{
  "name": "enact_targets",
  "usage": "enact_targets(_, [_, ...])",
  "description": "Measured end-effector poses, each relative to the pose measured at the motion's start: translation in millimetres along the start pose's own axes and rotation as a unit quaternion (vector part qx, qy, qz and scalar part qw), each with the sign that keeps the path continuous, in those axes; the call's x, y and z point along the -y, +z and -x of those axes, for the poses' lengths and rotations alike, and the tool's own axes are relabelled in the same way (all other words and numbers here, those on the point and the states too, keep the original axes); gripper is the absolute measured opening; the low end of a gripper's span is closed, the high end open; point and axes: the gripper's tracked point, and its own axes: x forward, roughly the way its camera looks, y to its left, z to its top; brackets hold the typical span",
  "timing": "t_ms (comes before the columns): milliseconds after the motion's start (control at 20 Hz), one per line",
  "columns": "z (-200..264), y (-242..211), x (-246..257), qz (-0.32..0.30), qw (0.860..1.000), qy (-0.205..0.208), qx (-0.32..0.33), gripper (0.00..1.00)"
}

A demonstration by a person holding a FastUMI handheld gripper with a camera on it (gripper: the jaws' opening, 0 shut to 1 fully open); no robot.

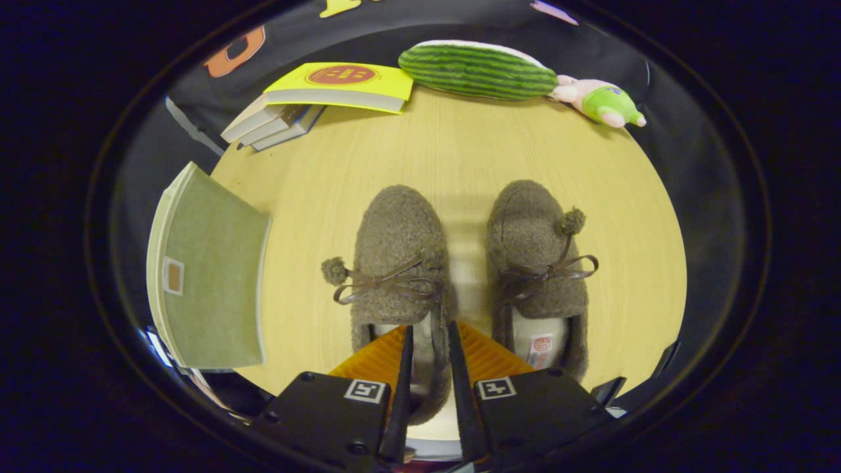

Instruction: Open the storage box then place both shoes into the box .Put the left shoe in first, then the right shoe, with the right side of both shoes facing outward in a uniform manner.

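The gripper (428, 341) has its two fingers drawn close together around the inner heel wall of the left slipper (399, 263), one finger inside the opening and the other in the gap between the pair; they look clamped on that fuzzy collar, though I cannot tell for sure that both press firmly. The right slipper (539, 263) sits just beside it on the wooden table (460, 151), both toes pointing away from the fingers, each with a ribbon bow and a pompom. A closed grey-green book (210, 276) lies off to the left of the slippers, a stack of books topped by a yellow one (341, 85) rests at the far edge, and a watermelon-striped cushion (478, 71) and a small plush toy (601, 102) lie beyond. The storage box is not something I can pick out here. The step in hand appears to be grasping the left shoe. To do it well, the grip should bite deep on the heel wall, not merely the fleece, and the lift should go straight up so the soft slipper does not sag or drag its neighbour; keep its right side oriented outward.
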Motion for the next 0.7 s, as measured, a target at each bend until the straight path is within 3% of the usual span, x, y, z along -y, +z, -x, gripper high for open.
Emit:
enact_targets(200, [-15.5, -4.7, 3.4, -0.019, 1.0, -0.001, -0.021, 0.3])
enact_targets(350, [-9.6, -1.2, 0.9, -0.04, 0.999, 0.008, -0.017, 0.07])
enact_targets(500, [6.6, 0.0, -11.7, -0.064, 0.997, 0.041, -0.017, 0.06])
enact_targets(700, [34.4, 4.8, -23.4, -0.054, 0.997, 0.046, 0.003, 0.07])
